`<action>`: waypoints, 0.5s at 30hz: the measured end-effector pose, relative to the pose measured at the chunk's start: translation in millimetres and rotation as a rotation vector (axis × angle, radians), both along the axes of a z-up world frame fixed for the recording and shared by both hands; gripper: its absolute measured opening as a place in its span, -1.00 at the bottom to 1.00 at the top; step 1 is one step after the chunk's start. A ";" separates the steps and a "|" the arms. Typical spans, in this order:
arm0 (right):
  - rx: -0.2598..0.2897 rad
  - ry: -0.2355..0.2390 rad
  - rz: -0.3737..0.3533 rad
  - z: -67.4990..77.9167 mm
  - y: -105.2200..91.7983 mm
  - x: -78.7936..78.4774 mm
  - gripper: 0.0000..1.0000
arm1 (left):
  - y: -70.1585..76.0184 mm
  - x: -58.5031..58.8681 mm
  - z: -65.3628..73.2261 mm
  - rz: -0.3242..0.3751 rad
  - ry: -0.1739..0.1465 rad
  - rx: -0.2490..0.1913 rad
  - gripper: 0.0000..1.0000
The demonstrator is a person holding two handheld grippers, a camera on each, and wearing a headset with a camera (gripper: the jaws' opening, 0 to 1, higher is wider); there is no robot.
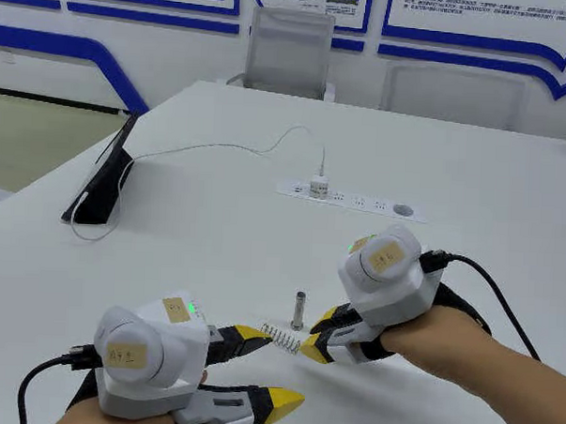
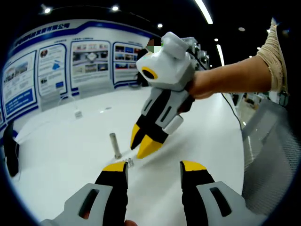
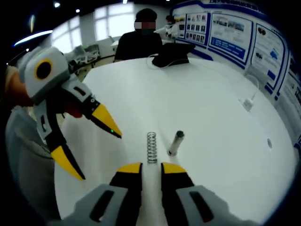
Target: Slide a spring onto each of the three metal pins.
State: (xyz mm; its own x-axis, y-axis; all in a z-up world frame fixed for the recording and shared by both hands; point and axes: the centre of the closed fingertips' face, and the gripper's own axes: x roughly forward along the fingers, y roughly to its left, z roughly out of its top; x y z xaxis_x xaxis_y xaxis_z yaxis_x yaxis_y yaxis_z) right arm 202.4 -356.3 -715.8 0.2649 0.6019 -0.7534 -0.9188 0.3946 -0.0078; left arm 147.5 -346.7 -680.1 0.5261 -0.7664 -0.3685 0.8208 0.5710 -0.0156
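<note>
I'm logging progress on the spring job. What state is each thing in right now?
left hand-held gripper: open, holding nothing.
right hand-held gripper: shut on the spring.
spring: gripped at one end, not yet on a pin.
metal pin: upright on the table, bare.
charger: plugged into the power strip.

The table (image 1: 216, 228) was plain white. Both grippers had pale grey-white shells, black jaws and yellow tips. The left gripper (image 1: 274, 367) showed a small green light and a tan label, and the right gripper (image 1: 313, 337) wore a tan label too. The spring (image 1: 280, 338) was bright silver, the pin (image 1: 298, 309) duller grey metal. The power strip (image 1: 349, 200) and cable (image 1: 220, 148) were white, the tablet (image 1: 104, 187) black, the wall boards (image 1: 460, 23) blue and white.
</note>
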 end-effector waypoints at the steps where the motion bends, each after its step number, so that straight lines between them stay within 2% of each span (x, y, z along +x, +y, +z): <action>1: -0.003 0.003 0.000 -2.1 1.2 -0.4 -0.66 | 0.4 -0.2 0.0 0.000 0.000 0.001 -0.10; 10: 0.007 0.013 -0.015 -7.5 10.3 3.8 -0.66 | 2.9 -0.3 -0.8 0.005 0.003 0.003 -0.11; 15: -0.006 0.023 -0.017 -13.7 11.9 6.3 -0.67 | 4.5 0.6 -0.9 0.009 0.004 0.004 -0.11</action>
State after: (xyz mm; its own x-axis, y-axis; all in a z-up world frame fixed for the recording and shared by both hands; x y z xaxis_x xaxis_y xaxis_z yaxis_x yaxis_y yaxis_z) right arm 208.7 -344.4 -729.5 0.2576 0.5931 -0.7629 -0.9119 0.4103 0.0111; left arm 148.1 -342.2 -681.0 0.5317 -0.7603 -0.3730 0.8156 0.5784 -0.0164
